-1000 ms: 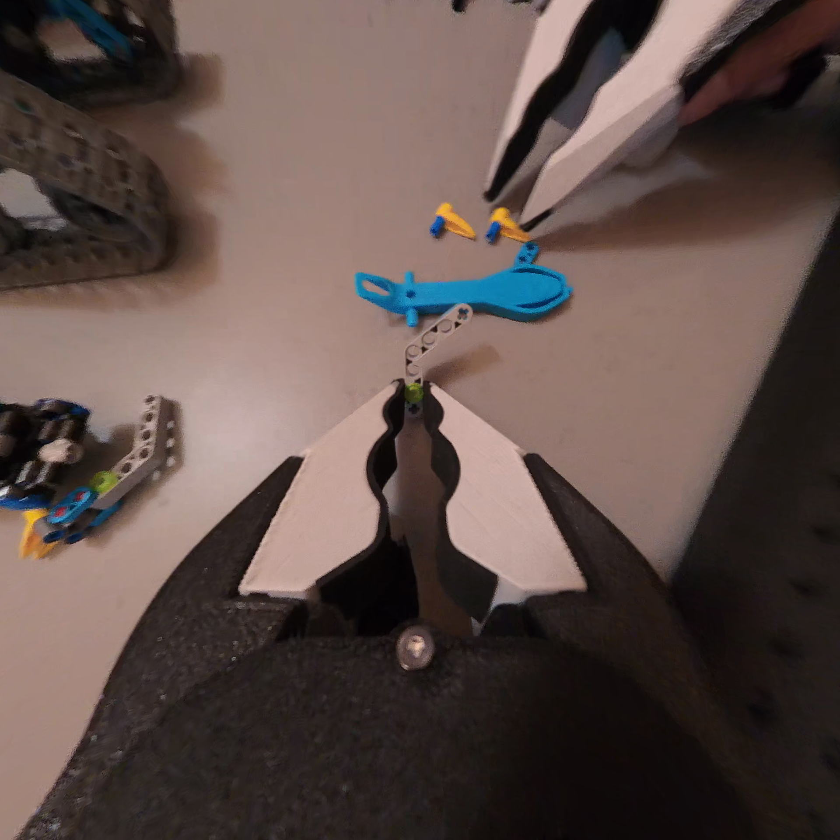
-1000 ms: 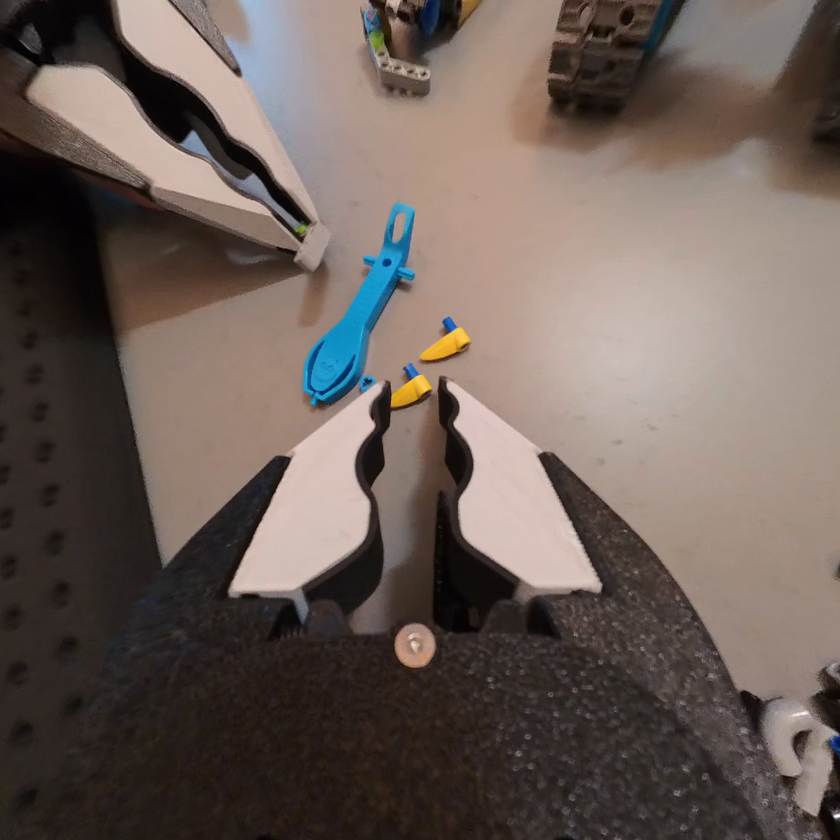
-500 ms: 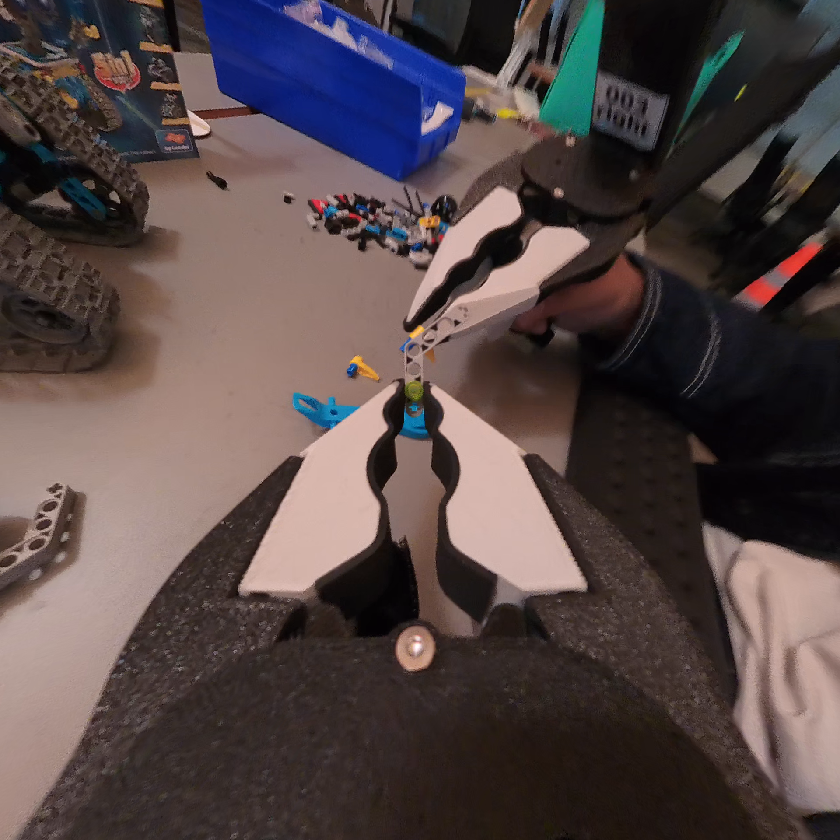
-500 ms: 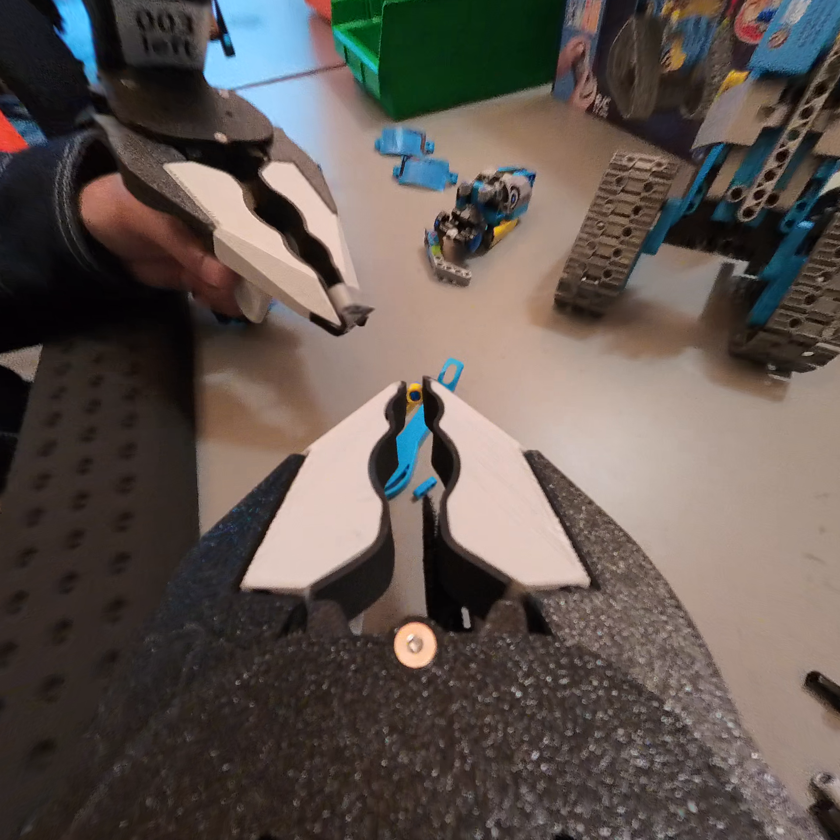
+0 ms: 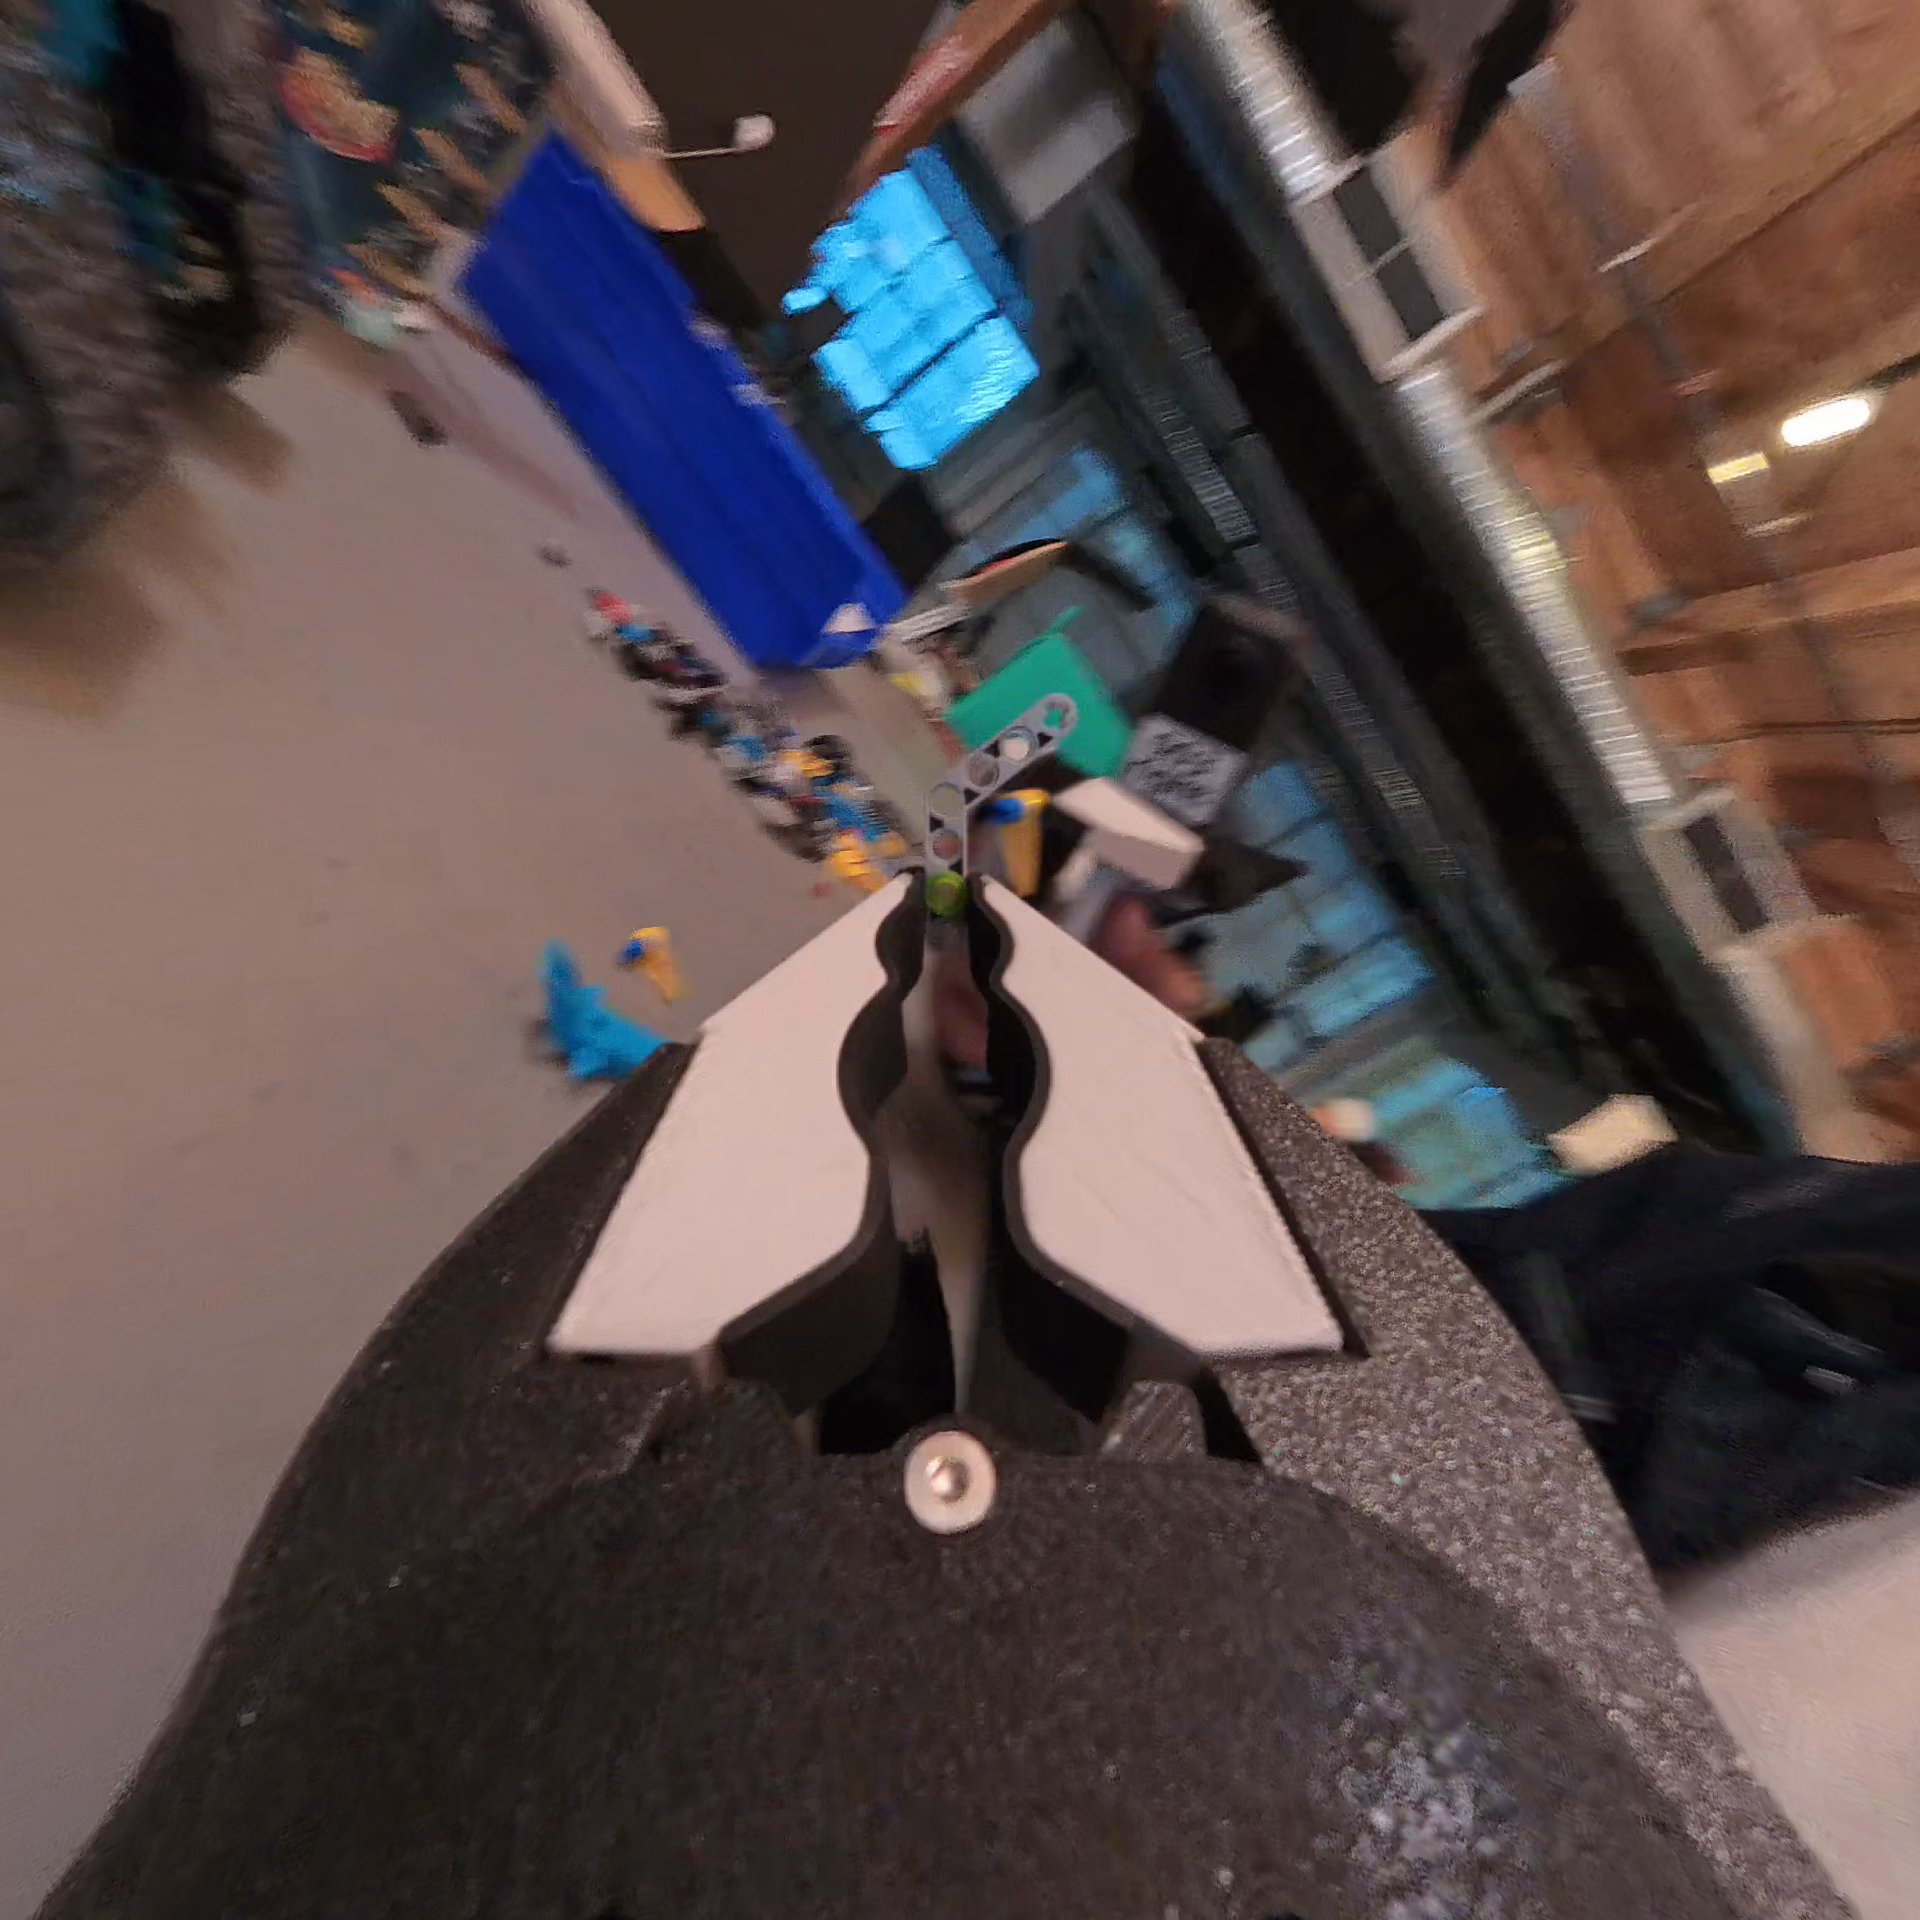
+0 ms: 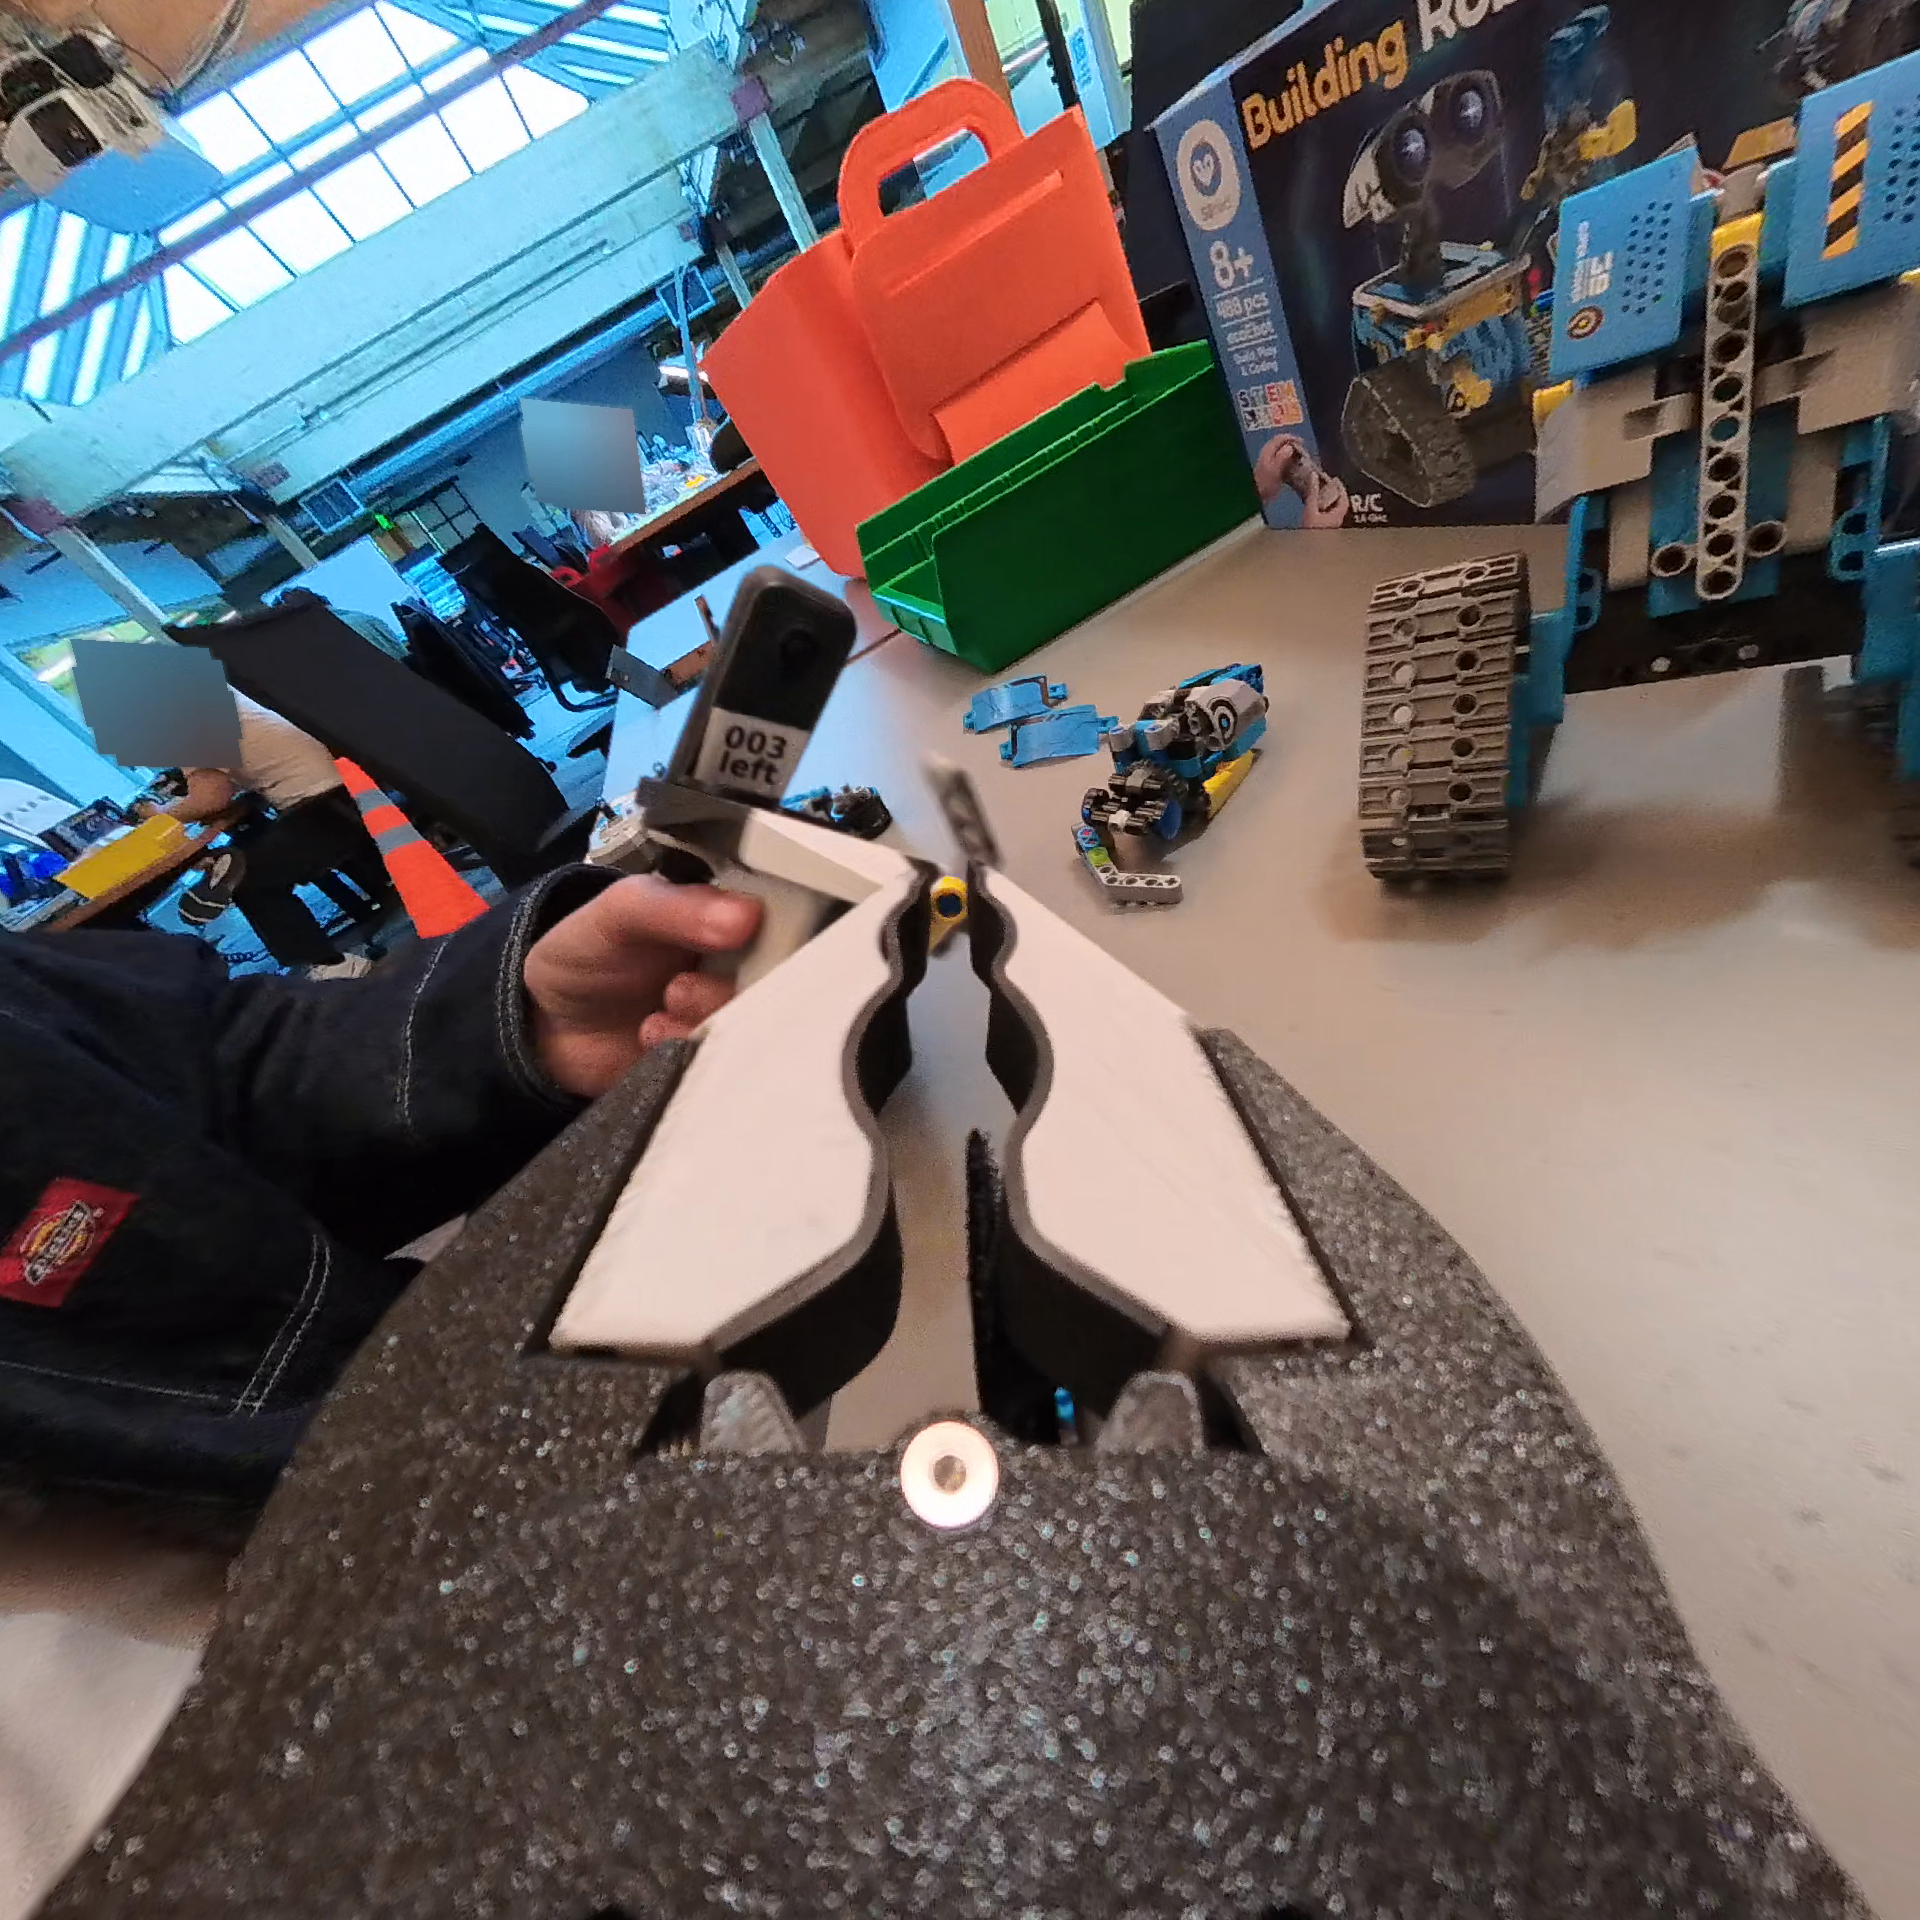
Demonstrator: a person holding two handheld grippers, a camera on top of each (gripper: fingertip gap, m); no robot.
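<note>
My left gripper is shut on a grey bent beam with a green pin, held above the grey table. My right gripper is shut on a small yellow claw piece with a blue pin. The two grippers meet tip to tip in the air. The beam stands just above the claw, which also shows in the left wrist view. Whether beam and claw touch is blurred. A second yellow claw and a blue spoon-shaped part lie on the table.
A green bin, an orange bag and a printed box stand at the back. A tracked robot model and a small blue assembly are to the right. A blue bin and loose parts lie beyond. Only a small space, under 4 cm, lies between the two pairs of fingers.
My right gripper shut on one yellow claw and lifted it off the table. Both grippers rose and tilted upward, coming together tip to tip. The left kept hold of the beam.
</note>
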